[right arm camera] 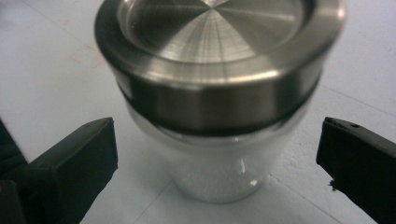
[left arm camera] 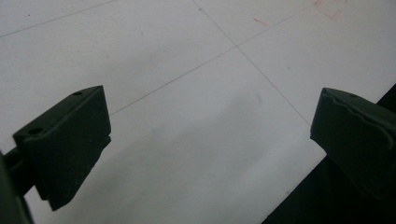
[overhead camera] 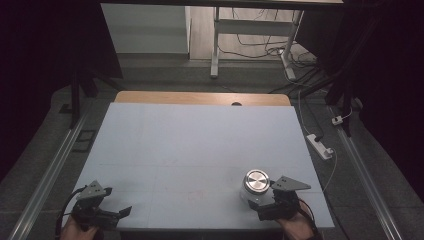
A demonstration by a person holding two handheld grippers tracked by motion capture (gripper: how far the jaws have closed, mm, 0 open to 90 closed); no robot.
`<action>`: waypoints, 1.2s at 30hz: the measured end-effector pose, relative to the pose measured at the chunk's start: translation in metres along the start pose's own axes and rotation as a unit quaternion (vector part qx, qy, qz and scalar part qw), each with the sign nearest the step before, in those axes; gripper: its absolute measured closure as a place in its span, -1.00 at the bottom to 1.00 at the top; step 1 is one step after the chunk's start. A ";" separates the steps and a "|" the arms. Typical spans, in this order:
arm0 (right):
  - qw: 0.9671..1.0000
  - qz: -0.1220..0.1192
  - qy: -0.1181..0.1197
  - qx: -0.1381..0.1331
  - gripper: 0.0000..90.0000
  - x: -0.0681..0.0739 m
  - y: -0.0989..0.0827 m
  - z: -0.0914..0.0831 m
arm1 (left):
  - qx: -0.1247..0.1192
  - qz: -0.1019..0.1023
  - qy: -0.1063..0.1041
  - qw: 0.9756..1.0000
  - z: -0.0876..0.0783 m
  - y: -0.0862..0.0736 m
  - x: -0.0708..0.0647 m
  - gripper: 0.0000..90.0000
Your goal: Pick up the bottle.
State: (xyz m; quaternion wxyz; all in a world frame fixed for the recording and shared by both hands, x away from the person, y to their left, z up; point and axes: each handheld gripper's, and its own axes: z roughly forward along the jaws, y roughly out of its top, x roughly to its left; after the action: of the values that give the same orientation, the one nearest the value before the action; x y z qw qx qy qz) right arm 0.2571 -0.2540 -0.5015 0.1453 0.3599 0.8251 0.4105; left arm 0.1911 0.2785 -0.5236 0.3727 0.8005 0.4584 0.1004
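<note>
Jar position: a glass jar [overhead camera: 254,189] with a brushed metal lid [overhead camera: 257,180] is seen upright on the white table [overhead camera: 200,145], near the front right edge.
Left gripper: the left gripper [overhead camera: 113,215] is held at the front left corner of the table, well apart from the jar.
Left jaws: they are spread wide over bare table surface [left arm camera: 196,116], with nothing between them.
Table marks: thin lines and faint red marks [left arm camera: 261,22] are seen on the white top.
Right gripper: the right gripper [overhead camera: 262,207] is placed just beside the jar, on its near side.
Right jaws: they are opened wide, one on each side of the jar [right arm camera: 219,158], with no contact seen.
Lid: it is seated on the jar, over a dark ring [right arm camera: 219,128].
</note>
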 end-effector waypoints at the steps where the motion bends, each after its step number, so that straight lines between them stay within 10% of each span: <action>1: 1.000 0.000 0.001 0.002 -1.00 0.000 0.000 0.002 | 0.000 0.000 0.000 1.000 0.000 0.000 0.000 -1.00; 16: 1.000 0.017 -0.008 0.002 -1.00 -0.003 0.007 0.016 | 0.004 0.003 -0.001 1.000 0.001 0.000 0.000 -1.00; 36: 0.999 -0.027 -0.021 0.005 -0.67 0.003 0.009 0.015 | 0.007 0.008 0.001 1.000 0.001 0.001 -0.001 -1.00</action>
State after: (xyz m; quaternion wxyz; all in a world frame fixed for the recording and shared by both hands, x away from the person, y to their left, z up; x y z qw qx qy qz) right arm 0.2667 -0.2396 -0.5038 0.1715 0.3468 0.8333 0.3949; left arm 0.1913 0.2765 -0.5237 0.3660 0.8065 0.4532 0.1014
